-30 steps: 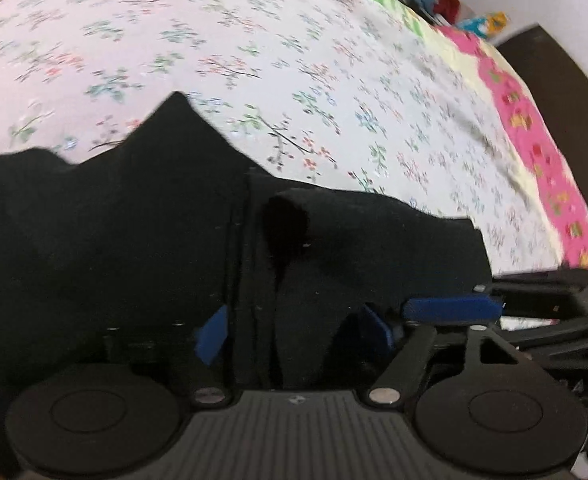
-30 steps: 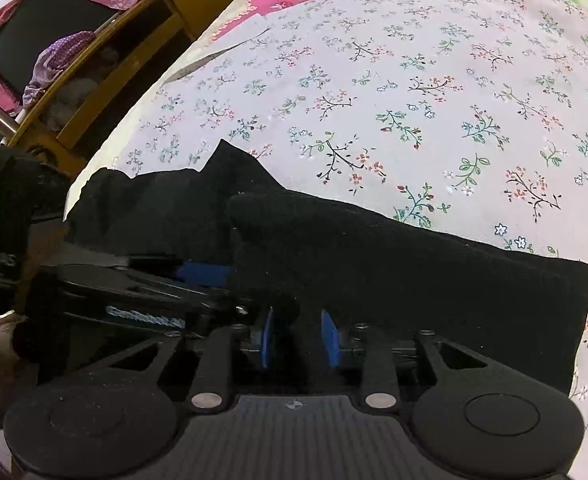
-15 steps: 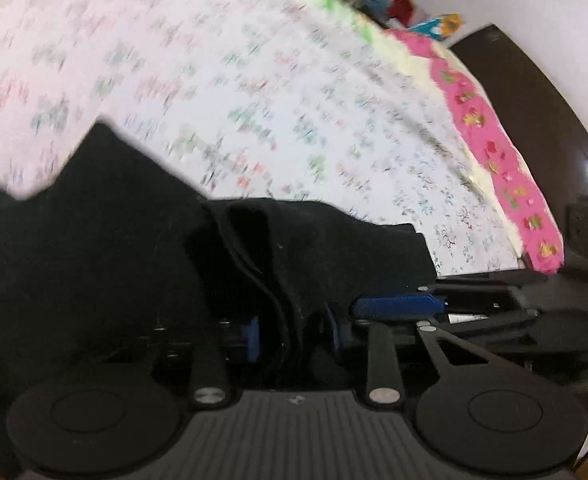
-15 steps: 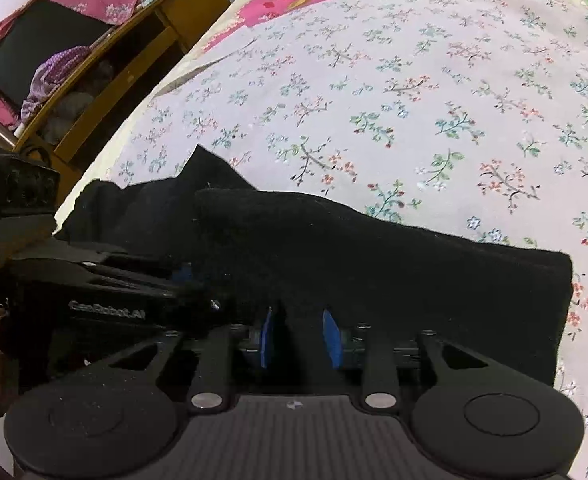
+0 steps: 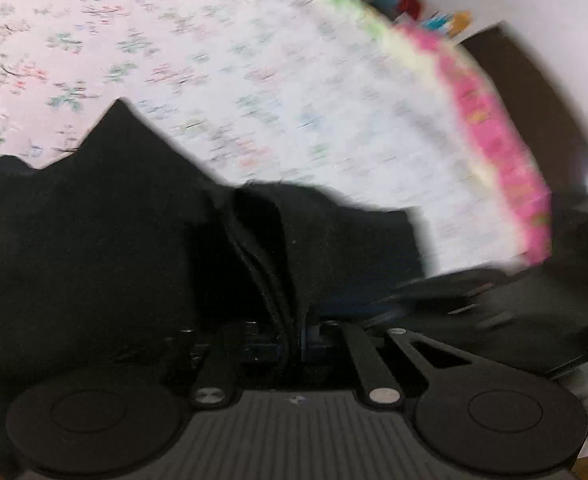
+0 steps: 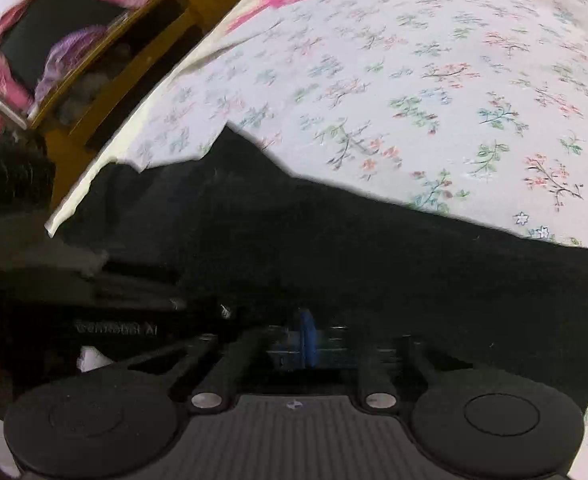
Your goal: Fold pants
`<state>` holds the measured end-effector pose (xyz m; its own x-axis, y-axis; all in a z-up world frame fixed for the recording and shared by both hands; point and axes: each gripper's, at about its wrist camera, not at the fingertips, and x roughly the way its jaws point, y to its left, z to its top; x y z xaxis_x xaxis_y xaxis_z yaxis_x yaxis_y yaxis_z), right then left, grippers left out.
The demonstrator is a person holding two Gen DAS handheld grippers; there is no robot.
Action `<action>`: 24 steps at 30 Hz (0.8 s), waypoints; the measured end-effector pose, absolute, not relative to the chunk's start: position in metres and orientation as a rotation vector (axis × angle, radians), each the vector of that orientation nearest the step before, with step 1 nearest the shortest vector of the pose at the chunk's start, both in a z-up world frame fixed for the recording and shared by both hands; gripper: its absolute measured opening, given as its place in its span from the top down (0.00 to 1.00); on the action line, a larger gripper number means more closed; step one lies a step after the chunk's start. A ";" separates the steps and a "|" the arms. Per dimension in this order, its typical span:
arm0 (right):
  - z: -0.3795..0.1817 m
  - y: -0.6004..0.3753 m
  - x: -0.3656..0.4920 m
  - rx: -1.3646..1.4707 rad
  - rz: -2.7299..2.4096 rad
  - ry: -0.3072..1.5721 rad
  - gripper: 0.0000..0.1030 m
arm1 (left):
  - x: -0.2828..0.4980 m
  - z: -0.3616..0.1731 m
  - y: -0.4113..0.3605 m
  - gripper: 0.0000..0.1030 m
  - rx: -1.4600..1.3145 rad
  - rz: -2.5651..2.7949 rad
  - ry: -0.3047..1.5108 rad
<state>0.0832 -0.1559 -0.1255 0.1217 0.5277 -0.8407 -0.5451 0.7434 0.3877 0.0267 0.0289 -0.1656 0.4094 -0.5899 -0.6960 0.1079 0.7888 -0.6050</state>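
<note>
- Left wrist view: my left hand-held gripper (image 5: pixel 290 340) is clamped on a bunched edge of the black pants (image 5: pixel 94 248). The pants lie on the flowery bed (image 5: pixel 254 80), near its edge. The picture is blurry. I think the pinch holds only a thin bit of cloth, so it could slip out if I pull fast.
- Right wrist view: my right hand-held gripper (image 6: pixel 305 340) is squeezed together, and the pants (image 6: pixel 413 272) cover its tips, so I think it holds cloth too. The other gripper is just beside it. If my hands lift unevenly, the fold could go crooked, or the pants could slide off the bed (image 6: pixel 413 60).
</note>
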 end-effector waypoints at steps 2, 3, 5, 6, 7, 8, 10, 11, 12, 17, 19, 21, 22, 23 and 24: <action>-0.127 -0.146 0.077 -0.016 0.820 1.236 1.00 | 0.022 -0.154 0.025 0.83 -0.453 -0.464 1.043; -0.126 -0.143 0.075 -0.009 0.830 1.234 1.00 | 0.022 -0.153 0.023 0.83 -0.404 -0.463 1.039; -0.124 -0.134 0.073 0.006 0.848 1.239 1.00 | 0.024 -0.159 0.030 0.83 -0.448 -0.458 1.055; -0.124 -0.130 0.073 0.011 0.852 1.235 1.00 | 0.024 -0.161 0.035 0.84 -0.480 -0.455 1.057; -0.124 -0.125 0.072 0.008 0.861 1.233 1.00 | 0.024 -0.159 0.037 0.84 -0.479 -0.453 1.045; -0.123 -0.121 0.072 0.007 0.883 1.227 1.00 | 0.024 -0.157 0.037 0.84 -0.476 -0.457 1.032; -0.119 -0.114 0.071 0.026 0.941 1.223 1.00 | 0.023 -0.152 0.040 0.84 -0.499 -0.486 1.015; -0.116 -0.111 0.067 0.018 0.945 1.218 1.00 | 0.021 -0.151 0.042 0.84 -0.492 -0.486 1.010; -0.115 -0.108 0.066 -0.003 0.948 1.211 1.00 | 0.021 -0.153 0.045 0.84 -0.495 -0.492 1.012; -0.112 -0.101 0.062 -0.045 0.983 1.227 1.00 | 0.020 -0.155 0.048 0.84 -0.519 -0.499 1.012; -0.109 -0.101 0.062 -0.057 1.003 1.228 1.00 | 0.021 -0.157 0.048 0.84 -0.519 -0.497 1.017; -0.105 -0.107 0.059 -0.078 1.002 1.226 1.00 | 0.024 -0.162 0.051 0.84 -0.526 -0.493 1.021; -0.103 -0.110 0.059 -0.092 0.994 1.227 0.99 | 0.024 -0.163 0.052 0.84 -0.529 -0.491 1.024; -0.102 -0.114 0.058 -0.107 0.981 1.225 0.98 | 0.024 -0.164 0.053 0.84 -0.526 -0.488 1.025; -0.100 -0.118 0.058 -0.127 0.962 1.218 0.98 | 0.025 -0.164 0.053 0.84 -0.522 -0.487 1.026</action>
